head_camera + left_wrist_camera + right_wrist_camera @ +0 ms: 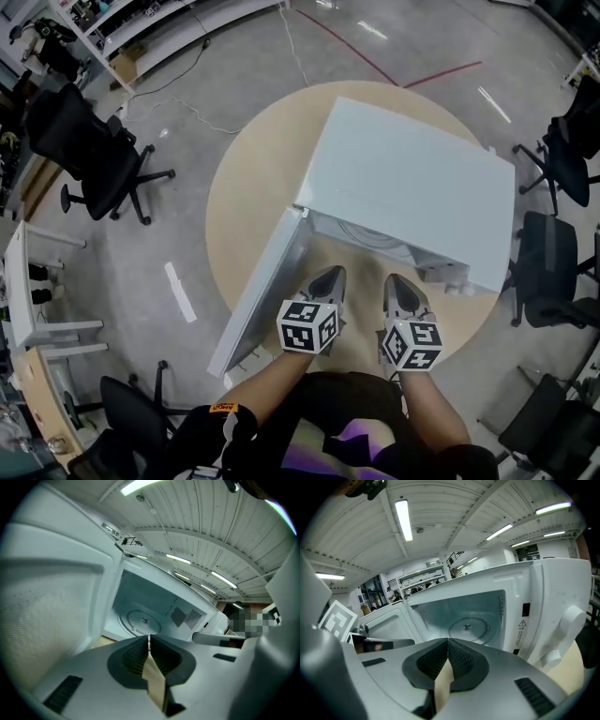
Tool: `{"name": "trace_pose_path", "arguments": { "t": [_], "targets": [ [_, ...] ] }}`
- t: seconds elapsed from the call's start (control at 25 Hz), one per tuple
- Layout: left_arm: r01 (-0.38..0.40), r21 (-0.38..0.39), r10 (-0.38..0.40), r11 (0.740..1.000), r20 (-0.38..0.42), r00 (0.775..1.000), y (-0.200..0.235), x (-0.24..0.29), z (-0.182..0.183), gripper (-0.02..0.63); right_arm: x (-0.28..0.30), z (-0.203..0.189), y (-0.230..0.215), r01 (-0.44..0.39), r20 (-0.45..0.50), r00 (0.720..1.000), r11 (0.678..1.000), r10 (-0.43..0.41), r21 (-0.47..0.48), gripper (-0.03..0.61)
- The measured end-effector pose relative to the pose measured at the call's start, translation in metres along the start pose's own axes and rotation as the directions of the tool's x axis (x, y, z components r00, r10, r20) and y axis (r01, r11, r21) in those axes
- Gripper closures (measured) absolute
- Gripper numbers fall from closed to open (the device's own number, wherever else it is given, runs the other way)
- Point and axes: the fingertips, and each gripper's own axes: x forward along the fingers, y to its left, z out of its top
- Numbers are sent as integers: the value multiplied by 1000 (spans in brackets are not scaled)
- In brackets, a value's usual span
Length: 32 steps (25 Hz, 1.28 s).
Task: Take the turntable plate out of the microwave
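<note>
Left gripper (330, 274) and right gripper (397, 279), jaws together and empty, face the open microwave (412, 178). The turntable plate (468, 629) lies inside on its floor; the warning-triangle label (522, 624) at right has illegible print.

Opening: the microwave (412, 178) cavity faces the person, with nothing standing in its mouth.
Left side: the open door (267, 286) walls off that flank, just beside the left gripper (330, 274).
Right side: the panel with knobs (574, 618) bounds the opening near the right gripper (398, 281).
Inside: only the turntable plate (468, 629) lies on the floor, with free room above it.
Front: a bare strip of table (361, 270).
</note>
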Motion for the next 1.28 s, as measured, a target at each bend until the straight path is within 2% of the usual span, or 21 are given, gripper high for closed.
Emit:
{"name": "trace_pose_path", "arguments": {
  "t": [0.28, 0.52, 0.76, 0.92, 1.08, 1.28],
  "targets": [
    [-20, -101, 17, 995, -36, 999, 14, 44, 0, 565, 19, -10, -20, 21, -35, 999, 999, -20, 32, 561],
    [-36, -201, 25, 979, -61, 998, 23, 76, -6, 563, 35, -22, -31, 12, -101, 995, 999, -6, 53, 561],
    [-71, -359, 49, 931, -70, 996, 40, 101, -15, 534, 45, -25, -42, -2, -101, 995, 995, 12, 98, 560],
    [-77, -429, 58, 900, -57, 997, 49, 110, -14, 506, 50, -29, -46, -25, -93, 995, 988, 40, 152, 560],
    [-61, -481, 47, 875, -41, 998, 50, 119, -12, 492, 53, -29, -48, -51, -80, 994, 980, 68, 193, 560],
    [-61, -498, 65, 865, -10, 998, 52, 127, -7, 491, 55, -36, -57, -60, -93, 992, 971, 84, 231, 560]
  ]
}}
